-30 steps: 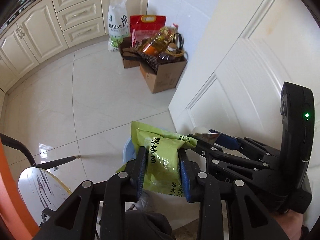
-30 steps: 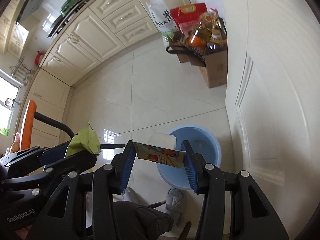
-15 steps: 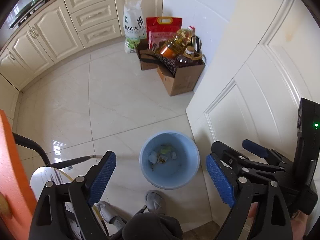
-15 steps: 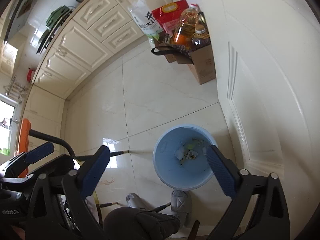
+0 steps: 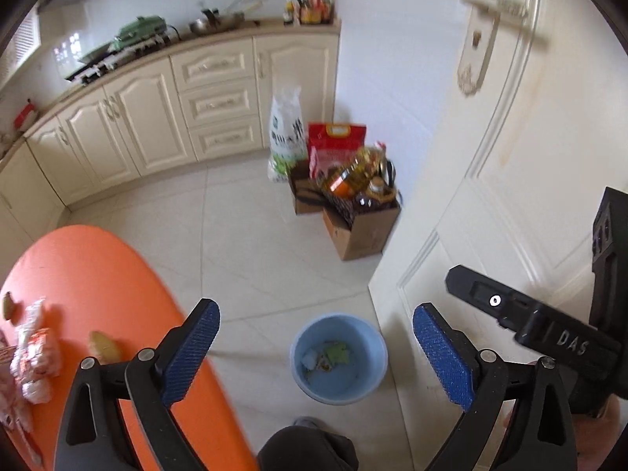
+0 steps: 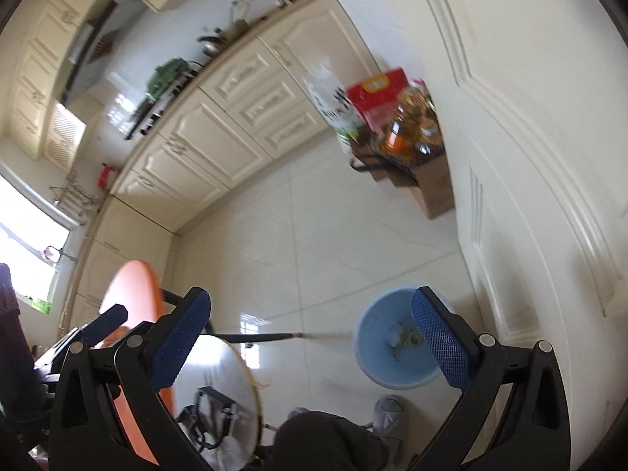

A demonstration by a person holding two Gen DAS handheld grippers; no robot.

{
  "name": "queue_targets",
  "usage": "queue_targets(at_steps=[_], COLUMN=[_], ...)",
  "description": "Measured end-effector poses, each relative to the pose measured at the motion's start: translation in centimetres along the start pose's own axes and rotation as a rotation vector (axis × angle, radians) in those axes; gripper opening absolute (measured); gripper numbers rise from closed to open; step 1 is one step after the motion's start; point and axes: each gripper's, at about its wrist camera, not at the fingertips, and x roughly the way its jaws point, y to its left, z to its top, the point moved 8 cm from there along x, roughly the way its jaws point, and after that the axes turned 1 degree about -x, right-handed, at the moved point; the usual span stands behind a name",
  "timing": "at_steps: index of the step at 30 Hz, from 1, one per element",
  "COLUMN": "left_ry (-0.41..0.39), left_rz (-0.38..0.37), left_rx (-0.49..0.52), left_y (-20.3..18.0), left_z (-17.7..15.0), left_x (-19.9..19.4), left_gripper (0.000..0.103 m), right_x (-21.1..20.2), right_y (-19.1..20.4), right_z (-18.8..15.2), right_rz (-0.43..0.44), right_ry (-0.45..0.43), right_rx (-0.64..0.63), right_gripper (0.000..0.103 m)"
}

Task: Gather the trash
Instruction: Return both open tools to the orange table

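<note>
1. The round light-blue plastic bin (image 5: 339, 357) stands on the pale tiled floor (image 5: 251, 243) beside the white panelled door (image 5: 510, 196), with green and white scraps inside.
2. My left gripper (image 5: 314, 349) has just been opening; it gapes wide, nothing between its pads.
3. My right gripper (image 6: 310, 337), likewise just opened, is wide and empty.
4. Crumpled red-and-white wrappers (image 5: 31, 357) lie on the orange surface (image 5: 98, 286).

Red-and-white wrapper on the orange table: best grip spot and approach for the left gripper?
Pinch the crumpled wrapper across its narrow bunched middle, coming from above with the left gripper. It lies flat and loose on the orange table, offering no upright edge.
</note>
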Motion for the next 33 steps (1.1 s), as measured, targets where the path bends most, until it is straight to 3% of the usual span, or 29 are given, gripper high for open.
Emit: queue_targets(at_steps=[8,20,28,33], left_ry=[-0.198,-0.433,-0.541,-0.585], left_rz=[0.077,0.247,0.391,0.461], left_rx=[-0.113,-0.299,-0.378,-0.437], left_y=[8.6,19.4,21.3,19.7], left_z=[-5.9,-19.8,-29.5,-33.6], left_x=[-13.8,-32.5,-39.7,-40.4], left_gripper=[0.102,0.102,0.102,0.102], right_x=[-7.0,-13.7,-15.4,-15.5], right_y=[10.8,27.7,35.6,39.7], right_z=[0.2,-5.2,-9.3,-12.6], right_rz=[0.107,0.255,0.301,0.309], right_ry=[-0.110,-0.201,-0.227,-0.234], right_rx=[-0.159,-0.445,-0.613,-0.717], right_gripper=[0.103,0.103,0.103,0.103])
